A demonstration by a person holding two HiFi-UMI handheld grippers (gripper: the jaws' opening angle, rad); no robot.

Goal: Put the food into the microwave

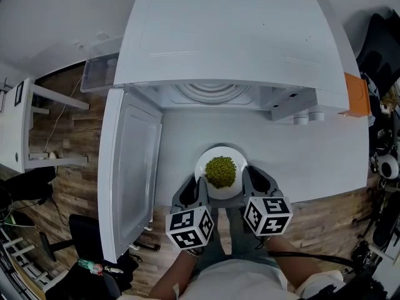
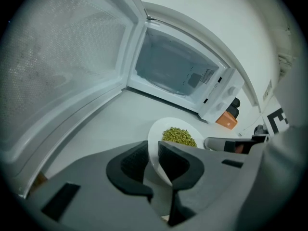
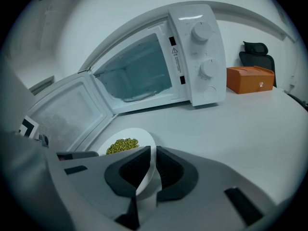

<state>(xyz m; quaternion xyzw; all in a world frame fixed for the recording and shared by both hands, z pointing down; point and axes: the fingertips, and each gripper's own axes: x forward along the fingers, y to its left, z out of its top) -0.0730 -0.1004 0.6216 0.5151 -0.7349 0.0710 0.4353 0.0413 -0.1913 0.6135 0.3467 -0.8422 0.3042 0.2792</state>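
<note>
The plate (image 1: 219,153) sits near the front edge of the surface (image 1: 312,161), straight before the open mouth of the microwave (image 1: 237,36), whose door (image 1: 128,167) swings out toward the left edge. A low heap of food (image 1: 220,171), small loose green peas or beans, lies in its middle.

The left tongs (image 1: 199,183) are closed narrow on the plate's left rim and the right tongs (image 1: 250,179) on its right rim. Each gripper view shows the thin white edge pinched between the pads. I cannot tell whether the plate rests on the surface or is just lifted.

It looks stiff, smooth and breakable, probably ceramic, light enough for two rim grips but liable to slip on the glaze. The food will likely roll if the plate tilts, so opposite rim holds suit it, kept level, with both sides moving together.
</note>
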